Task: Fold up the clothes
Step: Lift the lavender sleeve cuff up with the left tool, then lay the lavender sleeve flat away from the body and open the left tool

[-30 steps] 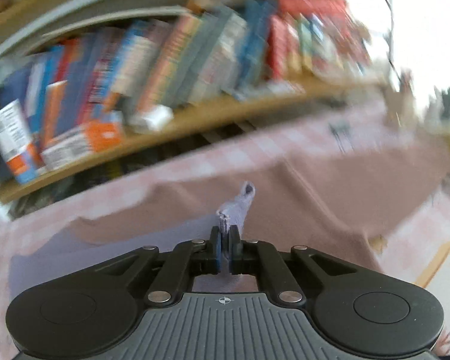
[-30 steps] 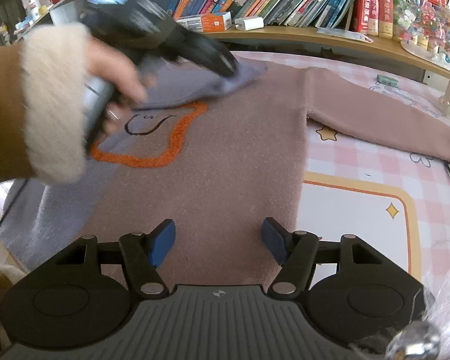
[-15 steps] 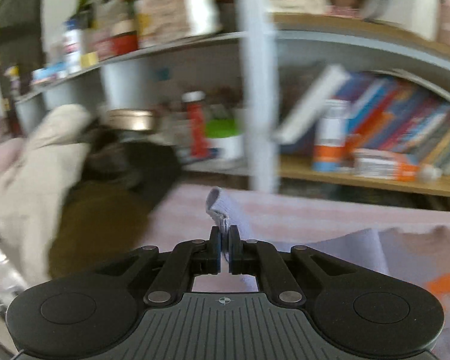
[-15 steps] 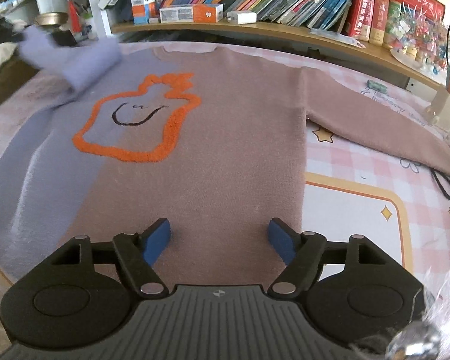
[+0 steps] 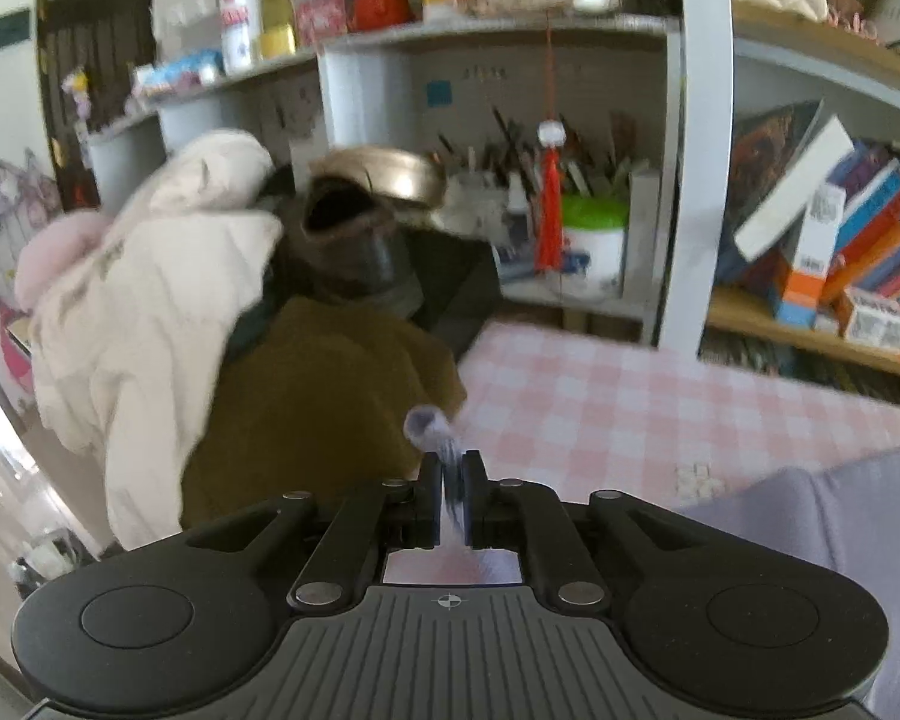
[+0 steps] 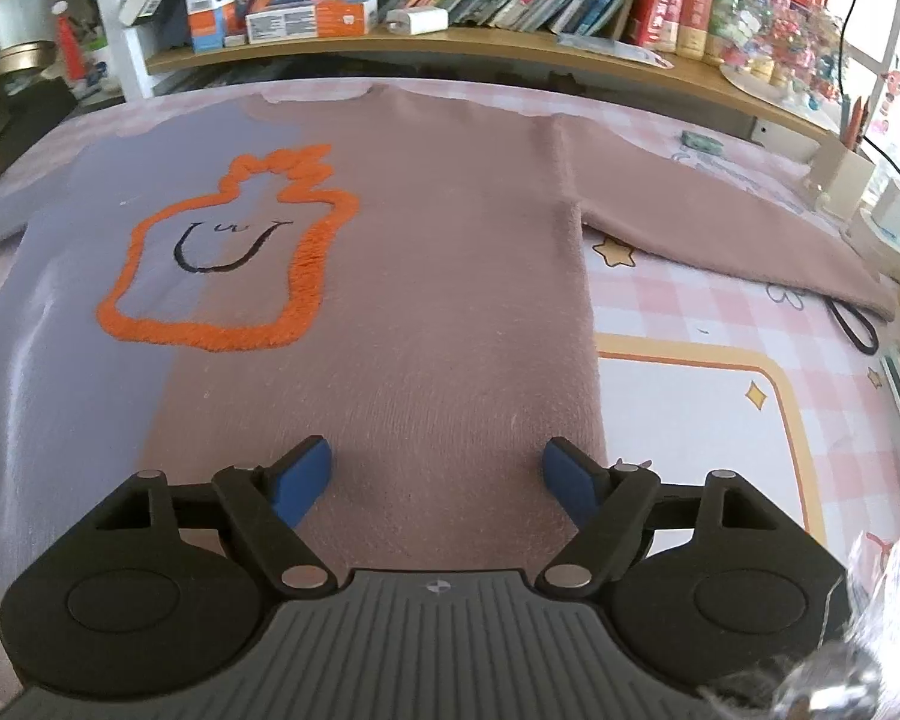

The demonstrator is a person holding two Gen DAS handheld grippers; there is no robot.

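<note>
A two-tone sweater (image 6: 450, 276), lavender on the left and brown on the right, lies flat on the pink checked tablecloth (image 6: 690, 420). It bears an orange outlined figure (image 6: 306, 276), and its brown sleeve (image 6: 720, 228) stretches to the right. My right gripper (image 6: 438, 462) hovers over the brown hem; its jaws are opening with nothing between them. In the left wrist view my left gripper (image 5: 453, 465) has the lavender sleeve cuff (image 5: 427, 423) between its jaws, which are opening, and the cloth looks streaked. Lavender sleeve cloth (image 5: 810, 516) trails off to the right.
A heap of clothes with a cream jacket (image 5: 138, 312) and an olive garment (image 5: 306, 408) stands past the table's left end. Bookshelves (image 6: 450, 36) line the far edge. A black hair tie (image 6: 852, 324) and small white boxes (image 6: 840, 180) sit at the right.
My left gripper swung the lavender sleeve from over the sweater out to the left, off the body, and its jaws have parted slightly. The right gripper's jaws widened and it barely moved.
</note>
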